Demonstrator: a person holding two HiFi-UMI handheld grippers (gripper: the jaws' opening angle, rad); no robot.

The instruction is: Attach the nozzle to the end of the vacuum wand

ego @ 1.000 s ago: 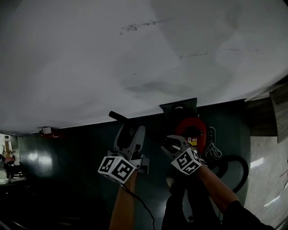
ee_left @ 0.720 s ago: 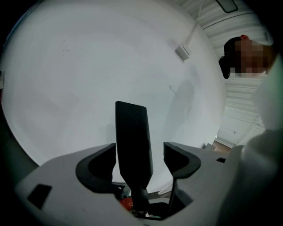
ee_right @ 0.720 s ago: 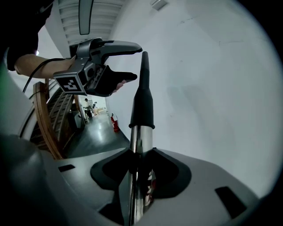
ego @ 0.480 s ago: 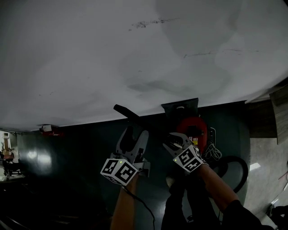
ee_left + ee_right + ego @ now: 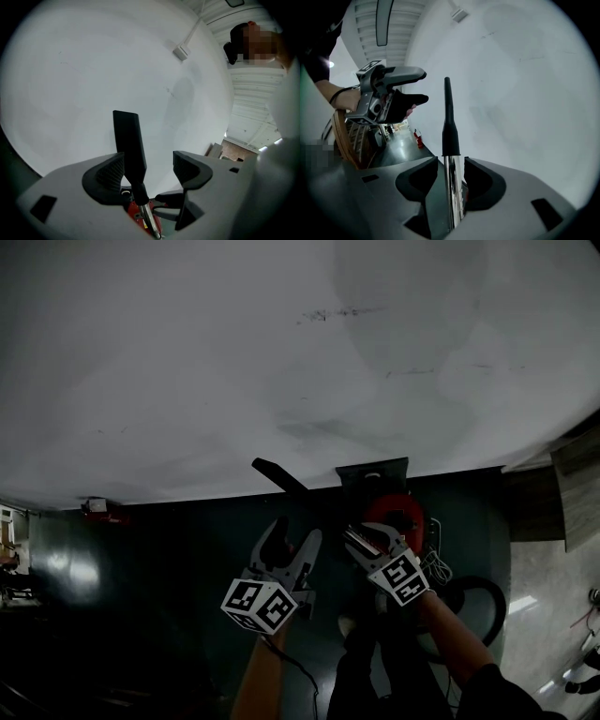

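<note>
The matte white wall (image 5: 234,352) is filling most of the head view, with the round red vacuum canister (image 5: 398,512) sitting on the dark floor (image 5: 169,559) below it. The right gripper (image 5: 452,177) is clenching the shiny chrome metal wand (image 5: 452,197) and holding it upright. The flat black plastic crevice nozzle (image 5: 127,140) is sitting on the wand's tip, its collar overlapping the metal. The left gripper (image 5: 150,171) is standing released, jaws apart around the nozzle, which is lying against one pad or just off it. The nozzle is probably light, stiff and slick. Gripping its broad flat faces above the collar should be giving the best purchase for pushing it home.
</note>
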